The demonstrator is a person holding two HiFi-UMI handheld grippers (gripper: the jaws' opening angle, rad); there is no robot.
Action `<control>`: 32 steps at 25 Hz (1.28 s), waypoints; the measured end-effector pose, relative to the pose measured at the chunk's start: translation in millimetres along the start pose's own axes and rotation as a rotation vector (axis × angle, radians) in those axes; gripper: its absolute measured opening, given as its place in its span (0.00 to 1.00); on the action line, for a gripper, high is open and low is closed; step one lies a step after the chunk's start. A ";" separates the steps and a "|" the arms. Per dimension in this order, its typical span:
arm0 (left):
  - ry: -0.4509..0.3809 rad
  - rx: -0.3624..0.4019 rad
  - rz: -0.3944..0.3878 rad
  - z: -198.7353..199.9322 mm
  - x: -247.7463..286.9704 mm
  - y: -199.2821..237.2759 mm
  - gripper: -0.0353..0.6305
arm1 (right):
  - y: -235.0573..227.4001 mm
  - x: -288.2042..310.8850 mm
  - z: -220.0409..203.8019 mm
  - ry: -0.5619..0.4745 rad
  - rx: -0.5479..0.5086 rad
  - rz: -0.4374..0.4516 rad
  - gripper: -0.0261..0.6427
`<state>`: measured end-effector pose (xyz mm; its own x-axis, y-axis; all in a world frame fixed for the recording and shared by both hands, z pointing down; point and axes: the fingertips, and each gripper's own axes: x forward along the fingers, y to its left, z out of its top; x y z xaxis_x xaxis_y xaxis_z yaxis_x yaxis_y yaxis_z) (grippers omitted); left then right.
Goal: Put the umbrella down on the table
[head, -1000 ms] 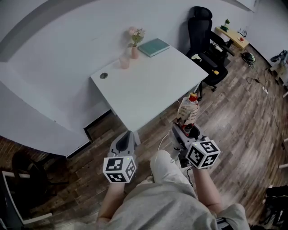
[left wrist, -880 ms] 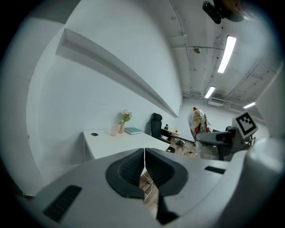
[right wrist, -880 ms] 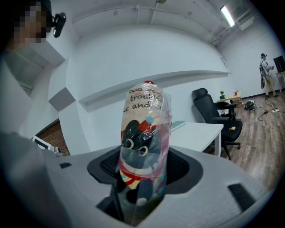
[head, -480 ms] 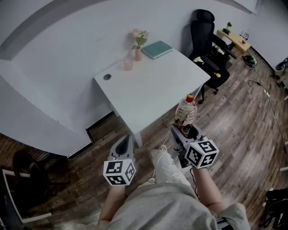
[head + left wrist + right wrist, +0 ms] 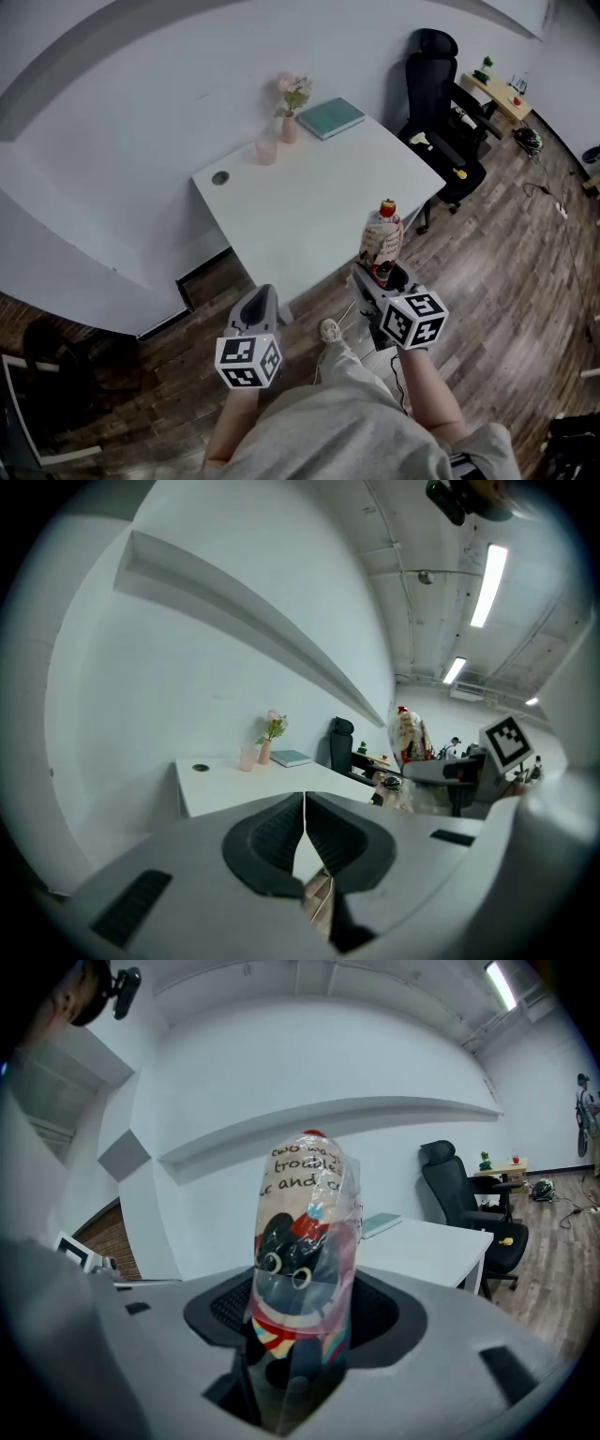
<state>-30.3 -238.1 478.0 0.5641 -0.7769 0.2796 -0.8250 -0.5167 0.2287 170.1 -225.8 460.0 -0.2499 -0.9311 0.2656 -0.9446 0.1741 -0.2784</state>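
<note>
A folded umbrella (image 5: 380, 241) in a clear plastic sleeve with a cartoon print stands upright in my right gripper (image 5: 377, 274), which is shut on its lower part. In the right gripper view the umbrella (image 5: 302, 1241) fills the middle between the jaws of the right gripper (image 5: 305, 1314). Its red tip overlaps the near edge of the white table (image 5: 309, 192). My left gripper (image 5: 260, 302) hangs lower left of the table's near corner. Its jaws are shut with nothing between them, as the left gripper view of the left gripper (image 5: 304, 822) shows.
At the table's far end stand a pink vase with flowers (image 5: 290, 103), a pink cup (image 5: 266, 150) and a teal book (image 5: 331, 118). A cable hole (image 5: 220, 177) sits near the left corner. A black office chair (image 5: 441, 89) stands right of the table on the wooden floor.
Both grippers have come closer to the table. The umbrella's top, earlier beside the table's right corner, now overlaps its near edge. The right gripper's hold is unchanged.
</note>
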 end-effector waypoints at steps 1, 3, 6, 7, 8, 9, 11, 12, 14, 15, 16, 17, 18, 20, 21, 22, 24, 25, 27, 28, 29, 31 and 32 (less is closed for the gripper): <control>0.000 -0.003 0.011 2.6 9.0 2.1 0.07 | -6.8 8.7 3.1 0.006 -0.004 0.004 0.43; 0.001 -0.012 0.035 8.7 26.3 7.0 0.07 | -19.0 28.0 9.6 0.022 -0.008 0.017 0.43; -0.003 -0.022 0.064 20.2 51.5 10.8 0.07 | -36.6 55.6 18.0 0.055 -0.022 0.039 0.43; -0.006 -0.024 0.073 24.4 59.8 11.9 0.07 | -42.2 64.9 20.5 0.065 -0.029 0.047 0.43; -0.009 -0.027 0.082 28.2 67.9 13.6 0.07 | -47.3 74.6 22.7 0.075 -0.036 0.055 0.43; -0.013 -0.031 0.092 31.6 75.5 15.5 0.06 | -51.8 84.5 24.2 0.085 -0.040 0.064 0.43; -0.016 -0.039 0.110 36.2 89.1 18.8 0.07 | -59.8 103.5 25.6 0.107 -0.047 0.082 0.43; -0.015 -0.042 0.119 37.8 95.1 19.9 0.07 | -63.5 112.5 25.9 0.119 -0.051 0.091 0.43; -0.012 -0.048 0.139 40.8 106.8 22.2 0.06 | -70.7 131.4 26.2 0.145 -0.061 0.109 0.43; -0.012 -0.051 0.148 42.2 112.8 23.7 0.07 | -74.3 141.4 25.8 0.159 -0.066 0.118 0.43; -0.011 -0.054 0.156 43.1 118.8 25.5 0.06 | -77.7 151.3 24.4 0.174 -0.072 0.127 0.43; -0.010 -0.058 0.164 43.5 124.5 27.3 0.07 | -80.9 160.9 22.4 0.190 -0.077 0.135 0.43; -0.009 -0.061 0.172 43.5 129.7 29.3 0.06 | -83.8 170.1 19.8 0.206 -0.082 0.142 0.43; -0.004 -0.068 0.190 43.3 138.5 33.8 0.07 | -89.4 187.2 13.9 0.240 -0.091 0.155 0.43; -0.002 -0.073 0.200 43.2 142.4 36.5 0.06 | -92.4 195.5 10.4 0.261 -0.096 0.158 0.43; 0.000 -0.078 0.210 43.3 146.1 39.5 0.07 | -95.6 203.8 6.4 0.286 -0.102 0.158 0.43; 0.000 -0.087 0.229 43.6 153.4 45.5 0.06 | -102.5 220.3 -2.6 0.338 -0.116 0.157 0.43; -0.001 -0.091 0.237 43.8 156.8 48.0 0.07 | -105.7 227.9 -7.1 0.362 -0.126 0.158 0.43; -0.003 -0.097 0.251 44.3 163.3 52.2 0.07 | -111.3 242.0 -15.3 0.407 -0.147 0.162 0.43; -0.003 -0.099 0.257 44.5 166.6 54.4 0.07 | -113.7 249.0 -19.3 0.429 -0.158 0.164 0.43; -0.004 -0.102 0.263 44.8 170.2 56.6 0.07 | -116.0 256.4 -23.4 0.452 -0.168 0.167 0.43; -0.004 -0.106 0.272 45.5 177.9 60.4 0.07 | -121.0 271.5 -32.1 0.497 -0.185 0.174 0.43; -0.004 -0.107 0.276 45.7 181.8 61.5 0.06 | -124.1 278.2 -36.4 0.519 -0.194 0.176 0.43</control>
<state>19.9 -427.6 500.3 0.3190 -0.8842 0.3413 -0.9387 -0.2452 0.2422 210.1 -494.9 602.1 -0.4324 -0.6121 0.6621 -0.8887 0.4136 -0.1979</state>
